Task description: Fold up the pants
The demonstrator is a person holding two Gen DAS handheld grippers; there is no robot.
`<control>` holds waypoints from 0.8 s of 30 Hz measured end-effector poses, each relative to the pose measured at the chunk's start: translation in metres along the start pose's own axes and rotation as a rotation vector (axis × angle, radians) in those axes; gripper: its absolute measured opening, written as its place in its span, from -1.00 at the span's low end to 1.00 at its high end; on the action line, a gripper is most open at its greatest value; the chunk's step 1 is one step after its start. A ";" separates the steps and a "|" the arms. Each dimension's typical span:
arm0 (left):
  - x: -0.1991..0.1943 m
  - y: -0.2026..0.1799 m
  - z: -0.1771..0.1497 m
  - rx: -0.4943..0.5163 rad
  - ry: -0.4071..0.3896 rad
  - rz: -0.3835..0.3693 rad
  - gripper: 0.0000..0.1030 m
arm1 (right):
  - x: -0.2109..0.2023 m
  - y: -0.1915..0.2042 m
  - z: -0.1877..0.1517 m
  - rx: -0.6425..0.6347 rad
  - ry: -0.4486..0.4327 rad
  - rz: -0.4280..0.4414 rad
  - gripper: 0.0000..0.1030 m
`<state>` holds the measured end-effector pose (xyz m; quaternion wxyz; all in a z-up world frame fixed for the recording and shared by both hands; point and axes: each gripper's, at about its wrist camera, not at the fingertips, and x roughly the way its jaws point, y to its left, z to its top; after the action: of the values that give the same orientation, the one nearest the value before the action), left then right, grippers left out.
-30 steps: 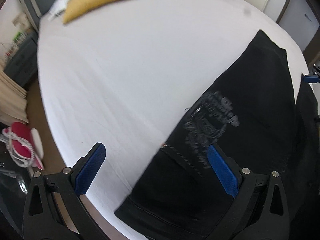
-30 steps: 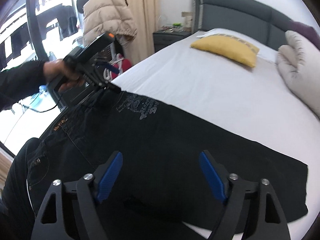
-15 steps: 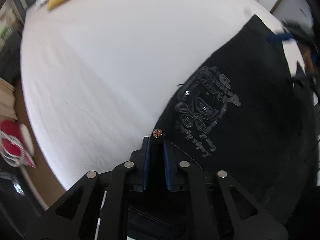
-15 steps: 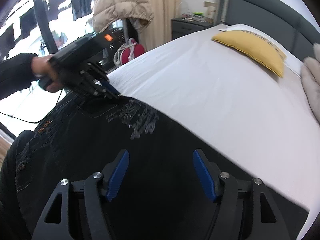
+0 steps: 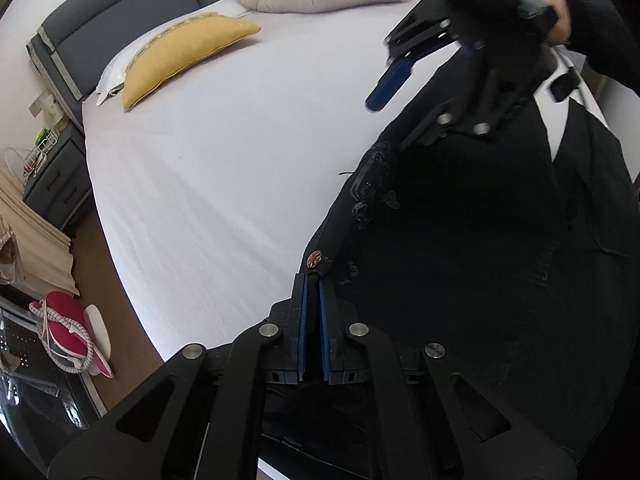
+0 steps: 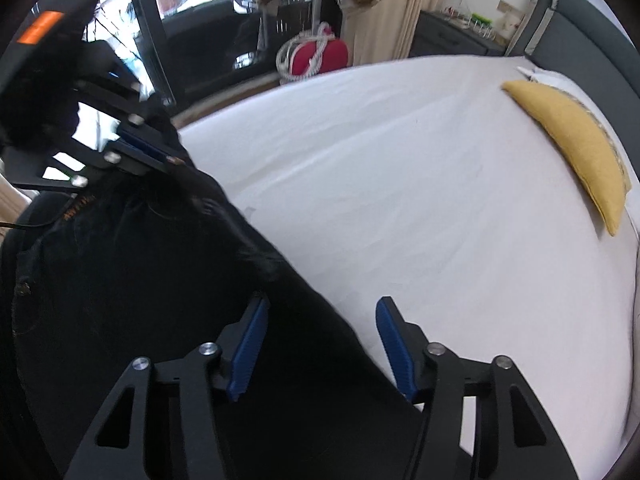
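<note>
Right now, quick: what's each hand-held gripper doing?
Left hand-held gripper: shut on the black pants at the waistband.
Right hand-held gripper: open, jaws closing around the pants' edge, not yet gripping.

Pants (image 5: 480, 240) on bed (image 5: 240, 160)

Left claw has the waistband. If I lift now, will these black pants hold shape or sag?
Likely sag: the black pants already drape in soft folds from the shut left claw. Probably heavyish denim, judging by the rivet. The white sheet looks smooth, so they may slide.
</note>
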<state>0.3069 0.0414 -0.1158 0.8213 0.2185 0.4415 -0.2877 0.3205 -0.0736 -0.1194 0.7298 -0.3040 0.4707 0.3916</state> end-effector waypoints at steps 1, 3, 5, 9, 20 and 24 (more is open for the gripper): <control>-0.002 0.002 0.000 -0.004 -0.003 -0.002 -0.93 | 0.004 -0.003 0.000 0.001 0.013 -0.001 -0.01; -0.001 0.009 0.003 -0.010 -0.009 0.001 -0.95 | 0.010 -0.007 0.000 0.012 0.039 -0.005 -0.24; -0.003 0.016 0.008 -0.022 -0.011 0.000 -0.95 | 0.016 -0.011 0.000 0.021 0.063 -0.003 -0.55; -0.012 0.012 0.010 -0.047 -0.015 -0.001 -0.95 | 0.008 -0.013 -0.008 0.091 0.048 0.014 -0.80; -0.046 -0.020 -0.020 -0.110 -0.027 -0.019 -0.96 | -0.027 0.027 -0.032 0.396 -0.114 0.203 -0.87; -0.069 -0.045 -0.035 -0.101 -0.036 -0.021 -0.96 | -0.040 0.056 -0.041 0.425 -0.139 0.269 -0.87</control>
<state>0.2254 0.0495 -0.0799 0.8361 0.1668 0.4429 -0.2774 0.2436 -0.0902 -0.1016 0.7494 -0.0510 0.5272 0.3973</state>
